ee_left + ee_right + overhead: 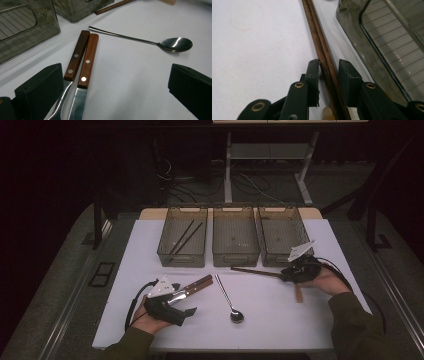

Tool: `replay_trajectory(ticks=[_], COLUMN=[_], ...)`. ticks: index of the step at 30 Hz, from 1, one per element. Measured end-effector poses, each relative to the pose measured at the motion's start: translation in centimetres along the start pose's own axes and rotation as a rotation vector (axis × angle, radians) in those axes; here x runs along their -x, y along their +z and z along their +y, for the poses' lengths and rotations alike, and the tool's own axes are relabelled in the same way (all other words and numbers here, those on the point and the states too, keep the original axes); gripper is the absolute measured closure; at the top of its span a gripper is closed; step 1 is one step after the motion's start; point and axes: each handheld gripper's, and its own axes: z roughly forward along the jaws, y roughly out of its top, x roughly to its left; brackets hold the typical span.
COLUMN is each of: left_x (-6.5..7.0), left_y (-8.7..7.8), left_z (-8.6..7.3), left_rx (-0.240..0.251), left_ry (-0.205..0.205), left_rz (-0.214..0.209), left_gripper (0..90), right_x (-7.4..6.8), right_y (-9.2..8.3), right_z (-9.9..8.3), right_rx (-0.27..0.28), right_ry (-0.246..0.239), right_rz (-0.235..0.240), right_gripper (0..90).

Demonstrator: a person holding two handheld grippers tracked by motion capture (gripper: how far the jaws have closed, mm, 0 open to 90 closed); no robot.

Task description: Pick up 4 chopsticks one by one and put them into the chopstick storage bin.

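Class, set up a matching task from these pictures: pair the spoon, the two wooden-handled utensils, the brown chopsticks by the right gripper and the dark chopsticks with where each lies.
Things:
1. spoon
2. wooden-handled utensils
3. brown chopsticks
4. dark chopsticks

Places:
A. inside the left bin
B. between the right gripper's jaws
C. alone mid-table
D. side by side before the left gripper

Pairs: 1-C, 2-D, 3-B, 4-A

The chopsticks (322, 53) are dark brown wood with a fine grain. The spoon (175, 44) is polished, shiny metal. The knife and fork handles (85, 60) are reddish smooth wood with metal rivets. The bins (235, 236) look like smoky transparent plastic. The table (270, 315) is matt white.
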Motion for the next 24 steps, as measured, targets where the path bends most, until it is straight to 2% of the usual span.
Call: replay_trajectory(ticks=[3,7,11,13,15,19,22,24], left_x=[0.0,0.0,0.0,0.0,0.0,0.0,0.0,0.0], left_y=[0.0,0.0,0.0,0.0,0.0,0.0,0.0,0.0], left_z=[0.0,0.0,0.0,0.0,0.0,0.0,0.0,0.0], left_rx=[-0.002,-0.001,-0.002,-0.003,-0.002,-0.001,-0.003,-0.001], left_ry=[0.0,0.002,0.0,0.003,0.003,0.002,0.003,0.003], left_rz=[-0.001,-0.001,-0.001,-0.002,-0.002,-0.001,-0.001,-0.002], left_gripper=[0.0,0.0,0.0,0.0,0.0,0.0,0.0,0.0], right_x=[-0.1,-0.4,-0.4,-0.6,-0.7,-1.1,-1.4,-1.7], right_y=[-0.1,-0.2,-0.3,-0.3,-0.4,-0.5,-0.6,-0.6], right_z=[0.0,0.1,0.0,0.1,0.1,0.1,0.2,0.2], right_rx=[-0.008,-0.01,-0.014,-0.013,-0.019,-0.024,-0.033,-0.028], right_ry=[-0.026,-0.024,-0.048,-0.036,-0.058,-0.058,-0.091,-0.086], right_rz=[0.006,0.026,0.021,0.034,0.028,0.038,0.041,0.051], right_gripper=[72.4,73.7,74.3,74.9,75.3,76.4,77.3,77.7])
